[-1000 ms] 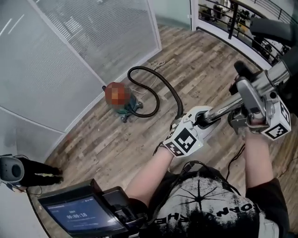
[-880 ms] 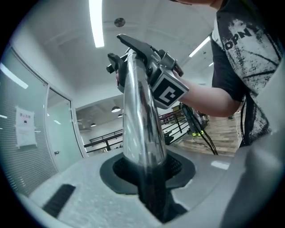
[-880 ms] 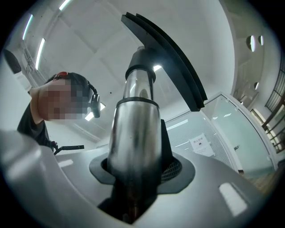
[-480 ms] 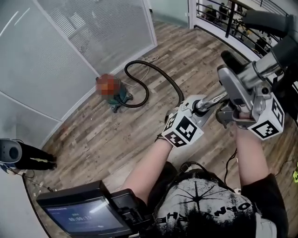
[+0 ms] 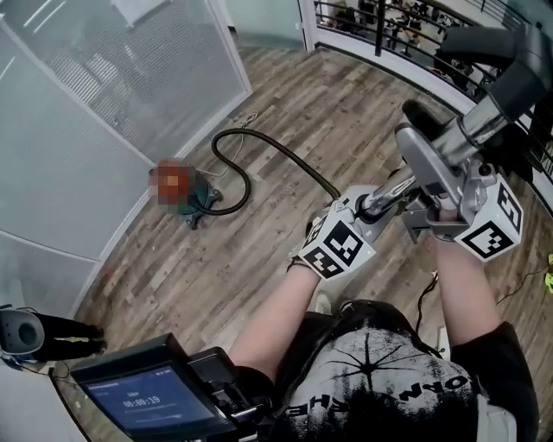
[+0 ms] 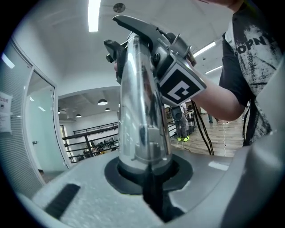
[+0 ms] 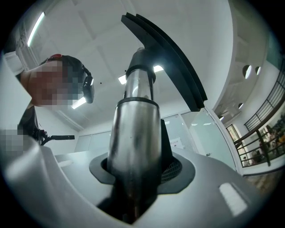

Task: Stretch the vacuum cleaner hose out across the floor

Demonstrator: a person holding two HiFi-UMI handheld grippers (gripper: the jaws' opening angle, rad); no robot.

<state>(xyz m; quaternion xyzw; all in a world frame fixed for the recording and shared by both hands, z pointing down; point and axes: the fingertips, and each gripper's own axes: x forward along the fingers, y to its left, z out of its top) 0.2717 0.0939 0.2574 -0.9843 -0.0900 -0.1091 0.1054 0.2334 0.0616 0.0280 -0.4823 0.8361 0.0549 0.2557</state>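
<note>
Left gripper: clenched on the chrome wand, which stands up between its 2 jaws. The jaws have just been closing, with the wand between them.
Right gripper: grasping the same wand further along, the tube wedged between its 2 jaws. The black floor nozzle shows at the tube's far end in the right gripper view.
Wand in head view: a bright tube slanting from the left gripper's marker cube up toward the right, past the right gripper's marker cube. It is held above the floor in front of the person.
Hose: black, on the wooden floor. It runs from under the left gripper away to the upper left, bends into 1 loop and comes back to the vacuum cleaner.
Vacuum cleaner: a small body on the floor beside the glass wall, well apart from both grippers and partly under a blurred patch.
Hose against grippers: neither gripper touches the hose itself. Its near end passes out of sight behind the left gripper.
Surroundings: a railing along the top edge and a lit screen at the lower left.
</note>
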